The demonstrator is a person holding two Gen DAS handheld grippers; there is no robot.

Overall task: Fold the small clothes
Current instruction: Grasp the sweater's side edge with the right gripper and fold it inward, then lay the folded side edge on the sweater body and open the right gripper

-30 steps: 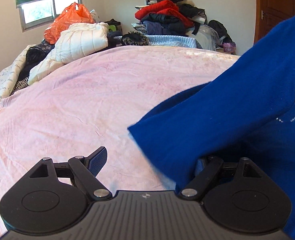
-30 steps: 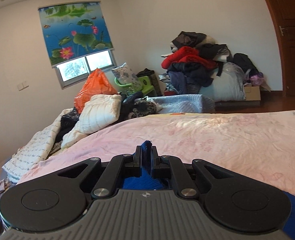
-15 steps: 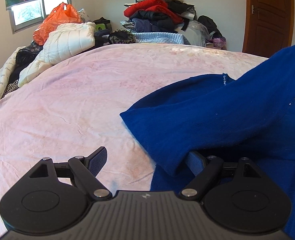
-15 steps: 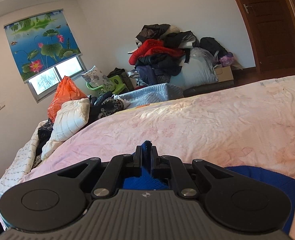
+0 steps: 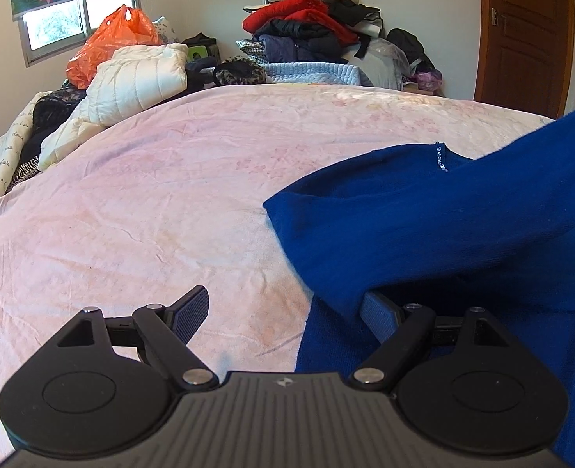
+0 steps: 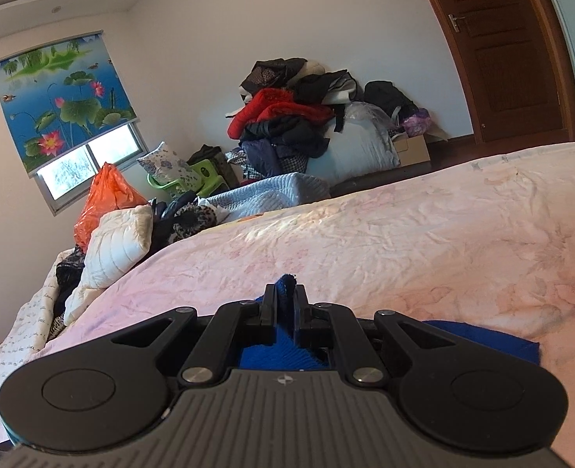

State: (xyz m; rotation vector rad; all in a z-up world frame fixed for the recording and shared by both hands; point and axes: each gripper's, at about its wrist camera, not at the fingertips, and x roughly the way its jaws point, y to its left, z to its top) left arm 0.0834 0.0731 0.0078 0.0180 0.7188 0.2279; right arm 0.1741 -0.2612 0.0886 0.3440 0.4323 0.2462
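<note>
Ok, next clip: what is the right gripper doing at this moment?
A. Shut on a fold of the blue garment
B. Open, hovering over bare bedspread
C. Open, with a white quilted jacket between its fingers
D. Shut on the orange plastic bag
A: in the right wrist view the right gripper has its jaws closed, with a ridge of the blue garment pinched between them above the pink bedspread.

Both wrist cameras sit low over the pink bed (image 5: pixel 151 202), facing the far clothes pile (image 6: pixel 287 117) and window (image 5: pixel 65 27) they share.
</note>
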